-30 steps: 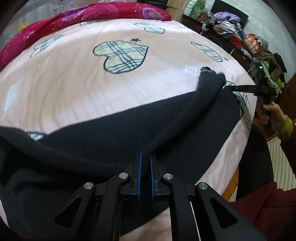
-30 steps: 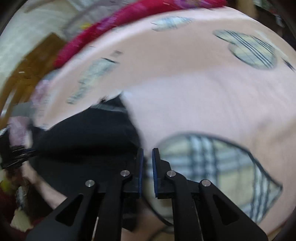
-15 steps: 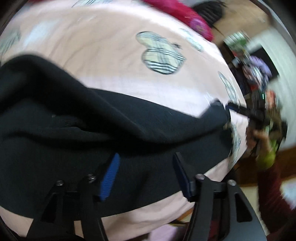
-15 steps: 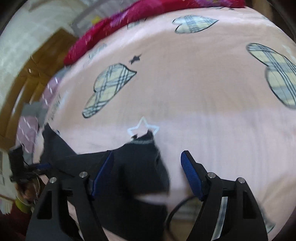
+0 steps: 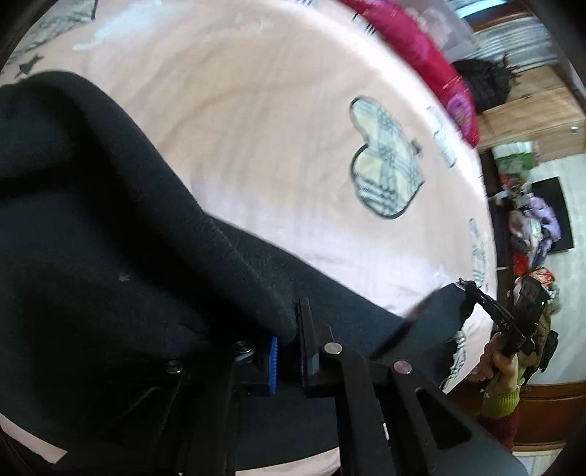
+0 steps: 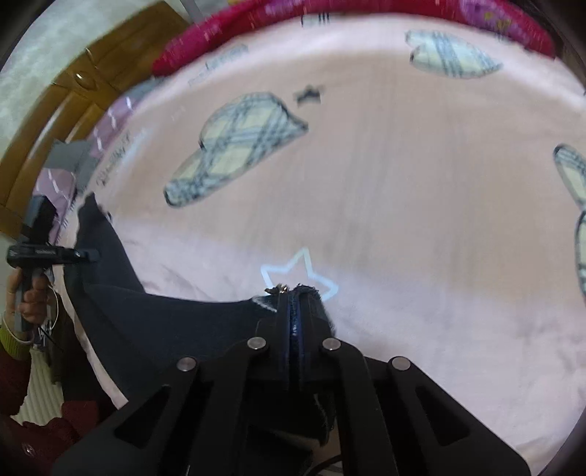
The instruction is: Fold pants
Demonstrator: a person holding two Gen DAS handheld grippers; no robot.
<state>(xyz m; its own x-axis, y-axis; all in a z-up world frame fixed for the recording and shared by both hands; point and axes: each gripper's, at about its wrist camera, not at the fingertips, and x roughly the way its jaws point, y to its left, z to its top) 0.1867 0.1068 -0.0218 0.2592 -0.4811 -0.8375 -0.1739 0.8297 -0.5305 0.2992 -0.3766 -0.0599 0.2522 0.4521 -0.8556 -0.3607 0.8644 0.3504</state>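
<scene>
One pair of black pants (image 5: 110, 256) lies along the near edge of the bed (image 5: 274, 128), on a pink sheet printed with plaid hearts. Its full outline cannot be made out: in the left wrist view the dark cloth runs off the picture's left and bottom, and folds merge into one black mass.

Two grippers are in play. The left gripper (image 5: 289, 351) is clenched on a thick rolled fold of the pants, its jaws having just closed; one blue pad shows, the other is mostly hidden by cloth. The right gripper (image 6: 293, 322) has likewise just closed and pinches a corner of the pants near a white star outline on the sheet, the fabric sticking up between the pads. Each gripper also appears small at the other camera's side, with its hand (image 5: 498, 366) partly cut off.

One crimson blanket (image 6: 293, 22) lies along the far edge of the bed. Motion blur softens both views. Beyond the bed's corner, a heap of clothes (image 5: 531, 227) is too small to count.
</scene>
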